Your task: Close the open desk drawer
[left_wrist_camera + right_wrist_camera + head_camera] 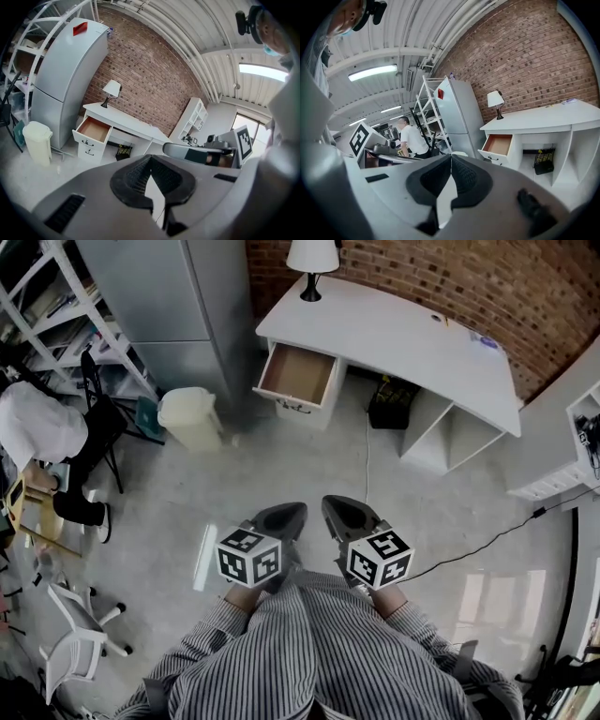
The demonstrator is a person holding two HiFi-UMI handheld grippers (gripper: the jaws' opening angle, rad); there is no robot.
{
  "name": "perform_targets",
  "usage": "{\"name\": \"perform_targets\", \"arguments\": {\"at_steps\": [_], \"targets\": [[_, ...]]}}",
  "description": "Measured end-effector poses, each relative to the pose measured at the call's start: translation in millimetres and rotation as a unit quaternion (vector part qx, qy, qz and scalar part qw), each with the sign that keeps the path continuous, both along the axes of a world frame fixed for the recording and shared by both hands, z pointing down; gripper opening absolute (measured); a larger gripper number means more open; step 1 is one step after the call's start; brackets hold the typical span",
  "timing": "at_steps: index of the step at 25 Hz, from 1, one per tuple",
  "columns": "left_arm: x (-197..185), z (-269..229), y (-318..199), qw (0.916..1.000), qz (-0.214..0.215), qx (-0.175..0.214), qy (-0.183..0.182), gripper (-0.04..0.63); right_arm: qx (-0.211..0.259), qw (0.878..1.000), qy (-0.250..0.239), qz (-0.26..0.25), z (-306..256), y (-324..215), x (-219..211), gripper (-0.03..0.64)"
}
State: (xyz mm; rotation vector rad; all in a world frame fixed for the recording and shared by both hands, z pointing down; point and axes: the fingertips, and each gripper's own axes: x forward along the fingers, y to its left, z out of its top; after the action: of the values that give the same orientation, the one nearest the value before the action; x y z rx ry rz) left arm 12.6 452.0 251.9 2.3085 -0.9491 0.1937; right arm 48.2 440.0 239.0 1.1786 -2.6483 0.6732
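White drawer (296,374) open; left claw (150,158), right claw (451,157) tips together, empty.

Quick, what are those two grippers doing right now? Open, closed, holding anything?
Left gripper: closed, tips touching, holding nothing.
Right gripper: closed, tips touching, holding nothing.

One drawer (298,374), one lamp (312,261), one desk (403,338).
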Motion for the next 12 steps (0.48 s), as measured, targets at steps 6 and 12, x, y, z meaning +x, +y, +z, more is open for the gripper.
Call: {"name": "perform_targets", "arguments": {"at_steps": [6,12], "targets": [[-35,-9,-76,1.0000,0.007,0.003,-0.002,0.012,0.005,1.000,0.008,0.006,-8,-69,-32,0.017],[-68,-19,-145,0.9995,0.026,0.016,-0.004,0.012,0.019,1.000,0.020,0.010,-18,-137,-74,0.017]]}}
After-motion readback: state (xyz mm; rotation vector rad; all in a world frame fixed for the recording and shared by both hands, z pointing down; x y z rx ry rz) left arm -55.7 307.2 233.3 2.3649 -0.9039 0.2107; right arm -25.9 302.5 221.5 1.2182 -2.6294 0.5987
